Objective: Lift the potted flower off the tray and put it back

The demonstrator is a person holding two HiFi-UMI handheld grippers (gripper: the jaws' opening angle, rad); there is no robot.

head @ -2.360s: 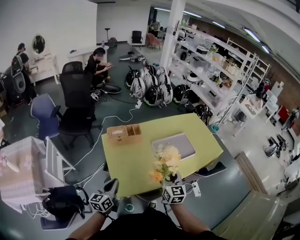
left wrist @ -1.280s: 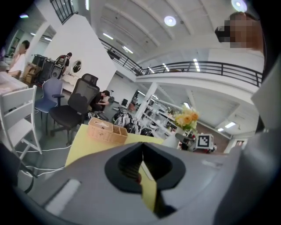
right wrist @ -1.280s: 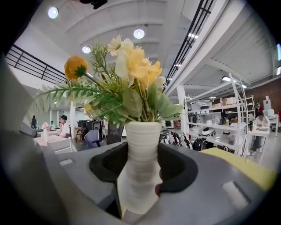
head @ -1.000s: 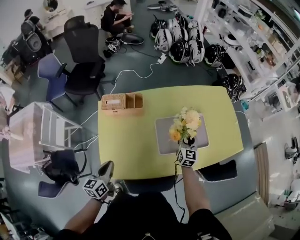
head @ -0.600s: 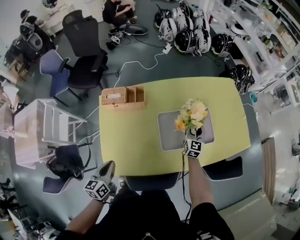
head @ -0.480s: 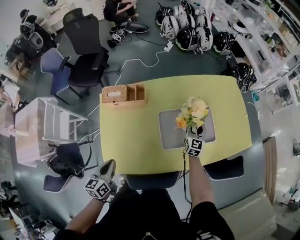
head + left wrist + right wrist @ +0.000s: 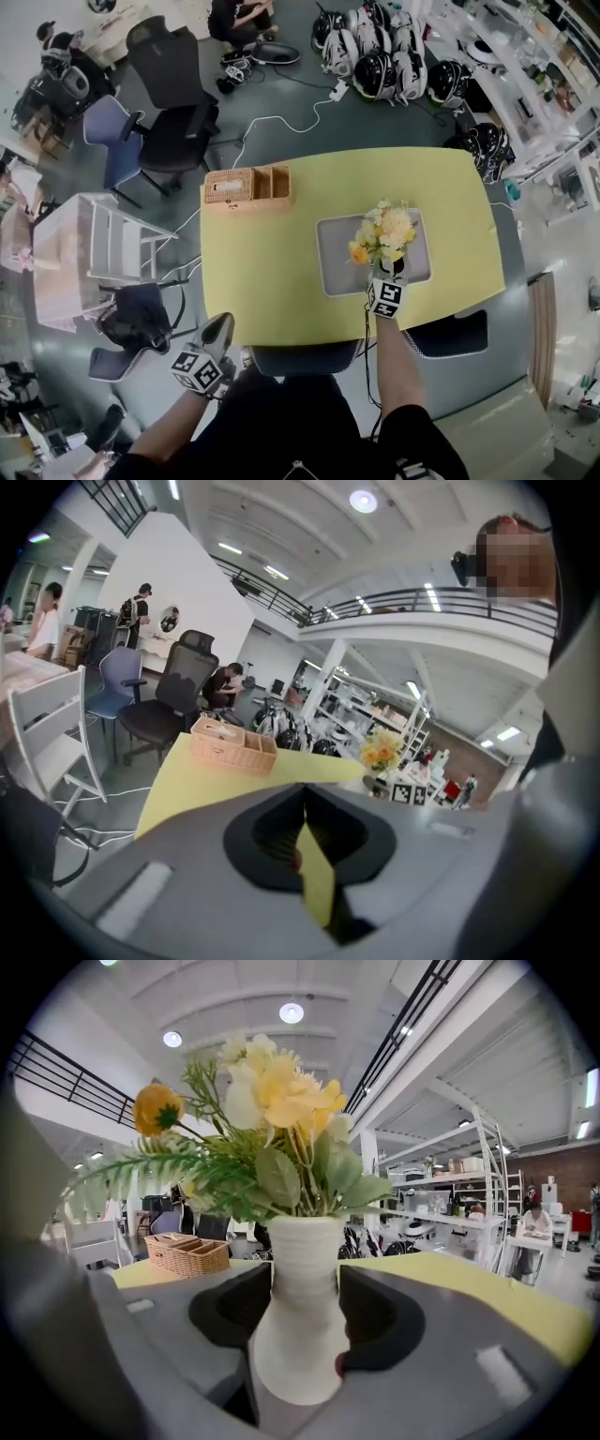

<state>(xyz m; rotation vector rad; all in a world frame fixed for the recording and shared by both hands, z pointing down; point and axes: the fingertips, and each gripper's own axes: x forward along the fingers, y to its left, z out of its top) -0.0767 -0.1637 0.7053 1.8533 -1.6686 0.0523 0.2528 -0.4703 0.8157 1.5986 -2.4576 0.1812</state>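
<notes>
The potted flower, yellow and white blooms (image 7: 382, 232) in a ribbed white vase (image 7: 302, 1307), stands over the grey tray (image 7: 330, 253) on the yellow-green table (image 7: 272, 281). My right gripper (image 7: 388, 270) reaches in from the near side. Its jaws flank the vase (image 7: 305, 1321) and still touch it, though they are opening. My left gripper (image 7: 218, 328) hangs off the table's near left corner, jaws together (image 7: 305, 803) with nothing in them. The vase's foot is hidden, so I cannot tell whether it rests on the tray.
A wicker box (image 7: 247, 187) sits at the table's far left edge. A white rack (image 7: 94, 253) and office chairs (image 7: 173, 131) stand left of the table. Cables, helmets (image 7: 384, 66) and shelving lie beyond it. People are at the far left.
My right gripper has carried the potted flower from the table's near edge out over the tray and lowered it. The left gripper has stayed at the near left corner.
</notes>
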